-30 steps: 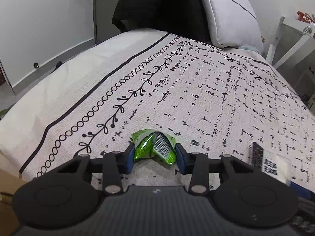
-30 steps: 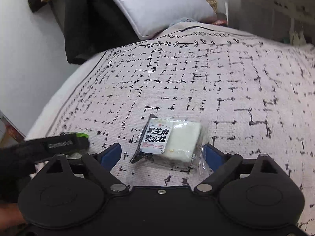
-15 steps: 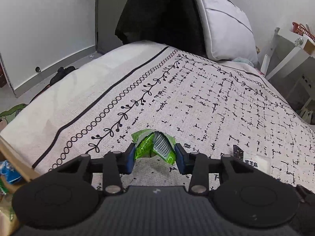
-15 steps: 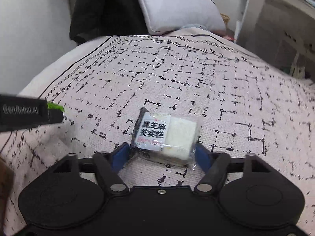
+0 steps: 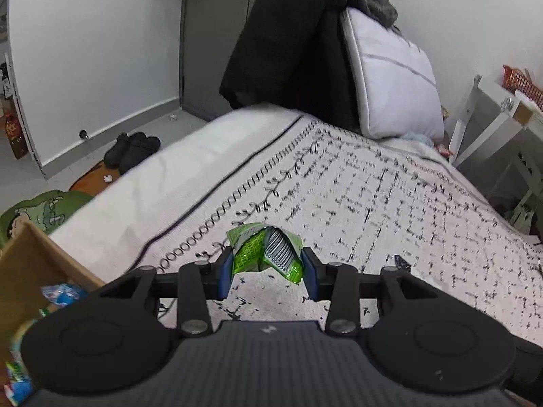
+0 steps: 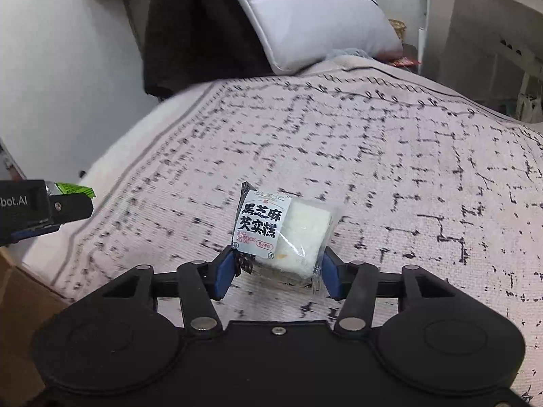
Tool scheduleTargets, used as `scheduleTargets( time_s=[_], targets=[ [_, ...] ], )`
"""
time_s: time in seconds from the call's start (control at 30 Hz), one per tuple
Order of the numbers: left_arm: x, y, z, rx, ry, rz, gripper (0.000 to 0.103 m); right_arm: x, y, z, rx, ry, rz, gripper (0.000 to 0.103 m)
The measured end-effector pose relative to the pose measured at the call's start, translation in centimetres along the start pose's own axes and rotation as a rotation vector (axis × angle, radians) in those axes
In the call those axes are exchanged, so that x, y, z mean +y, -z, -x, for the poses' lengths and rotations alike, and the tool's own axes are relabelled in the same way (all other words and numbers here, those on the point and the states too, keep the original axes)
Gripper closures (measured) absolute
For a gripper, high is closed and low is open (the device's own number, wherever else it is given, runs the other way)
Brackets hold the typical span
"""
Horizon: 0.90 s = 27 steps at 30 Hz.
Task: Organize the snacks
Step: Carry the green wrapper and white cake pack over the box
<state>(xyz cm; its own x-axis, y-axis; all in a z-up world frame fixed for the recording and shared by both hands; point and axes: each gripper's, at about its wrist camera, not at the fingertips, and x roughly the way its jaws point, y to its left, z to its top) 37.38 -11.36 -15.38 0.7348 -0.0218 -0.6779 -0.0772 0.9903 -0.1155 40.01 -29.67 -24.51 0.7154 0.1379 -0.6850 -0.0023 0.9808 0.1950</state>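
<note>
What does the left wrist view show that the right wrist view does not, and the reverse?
Only the left wrist view shows the cardboard box with snacks, the dark shoes on the floor, and the barcode on the green snack packet. Only the right wrist view shows the rice cake packet gripped by the right tool. Both show the left tool, the patterned bedspread and the white pillow.

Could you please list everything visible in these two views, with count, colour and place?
green snack packet: one, green, pinched in left gripper
rice cake pack: one, white and black, between right gripper's fingers
cardboard box: one, brown, lower left, beside bed
bedspread: one, white with black pattern, on bed
pillow: one, pale grey, head of bed
dark slippers: pair, black, floor
left hand-held gripper: one, black, blue pads
right hand-held gripper: one, black, blue pads
</note>
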Motion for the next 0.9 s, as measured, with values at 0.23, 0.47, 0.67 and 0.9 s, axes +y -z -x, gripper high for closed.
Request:
scheduleTargets(
  time_s=[0.23,0.47,0.67,0.9],
  targets=[
    [1.9,-0.4,3.9,-0.023,-0.03,0.061,0.062,1.2,-0.5,2.2,-0.021,-0.106,0.028,0.052],
    [5.3,0.1,7.4,-0.031,-0.108,0.129,0.062,2.7,-1.1,4.2,-0.044,-0.165,0.063,0.052],
    [8.2,0.0,10.2,-0.044,-0.164,0.177,0.062,4.7,-0.9,5.8,-0.056,-0.221,0.125,0.052],
    [10.4,0.1,12.3,-0.047,-0.204,0.225,0.062,7.7,-0.6,7.0,-0.065,-0.282,0.189,0.052]
  ],
)
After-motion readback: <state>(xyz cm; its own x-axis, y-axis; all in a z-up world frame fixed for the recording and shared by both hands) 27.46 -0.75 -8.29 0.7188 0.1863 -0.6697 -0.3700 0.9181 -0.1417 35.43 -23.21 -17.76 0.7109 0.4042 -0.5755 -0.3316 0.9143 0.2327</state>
